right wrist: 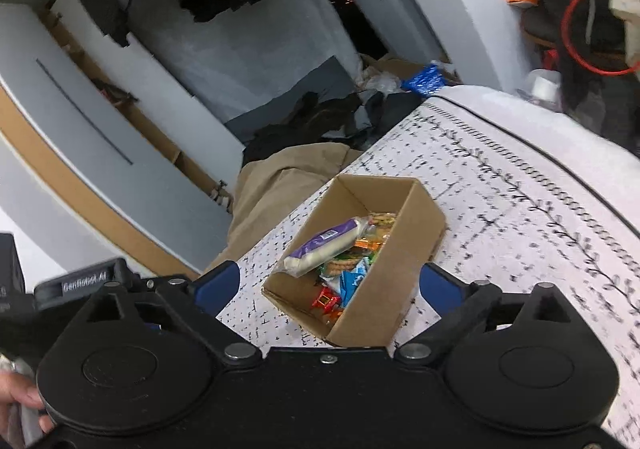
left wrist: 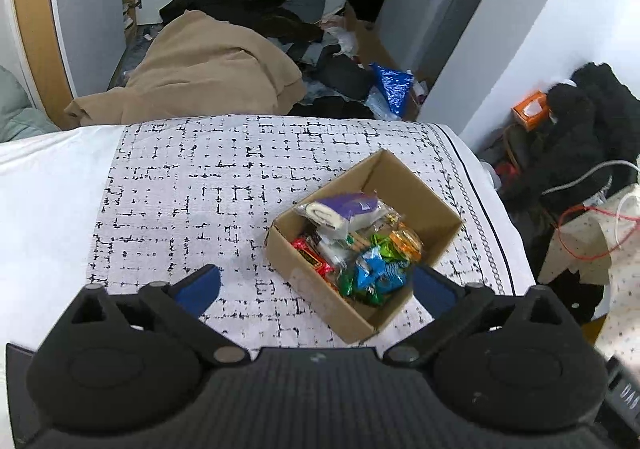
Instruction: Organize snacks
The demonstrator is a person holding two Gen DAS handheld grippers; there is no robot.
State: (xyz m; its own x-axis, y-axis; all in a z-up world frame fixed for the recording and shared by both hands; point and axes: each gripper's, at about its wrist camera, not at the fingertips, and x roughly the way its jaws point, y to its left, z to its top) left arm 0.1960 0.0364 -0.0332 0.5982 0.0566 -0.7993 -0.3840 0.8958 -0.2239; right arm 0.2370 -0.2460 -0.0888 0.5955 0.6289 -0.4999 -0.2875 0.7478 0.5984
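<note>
We hold both grippers above a cardboard box [left wrist: 362, 249] of snacks that sits on a white bedspread [left wrist: 192, 193] printed with a black broken grid, near the bed's far corner by the leaf-and-chain border. The left gripper [left wrist: 316, 287] has its blue-padded jaws spread wide with nothing between them, the near end of the box showing in the gap. The right gripper [right wrist: 329, 285] is likewise spread and empty, the box's near corner showing between its jaws.

Inside the box lie a purple-and-white packet [left wrist: 346, 211] on top, a red wrapper [left wrist: 310, 253], green and blue foil packs [left wrist: 374, 271] and an orange one [left wrist: 406, 243], all loosely heaped.

In our judgement the sorting is largely done, since no snack lies on the bedspread in either view. The risk from here is the soft bedding: a push on one wall could tip or slide the light box, and a pinch on thin cardboard could buckle it and spill the heap.

The box is a rectangle, open side up. In the left view its long axis runs diagonally, from the near end under the gripper away to the upper right.
</note>
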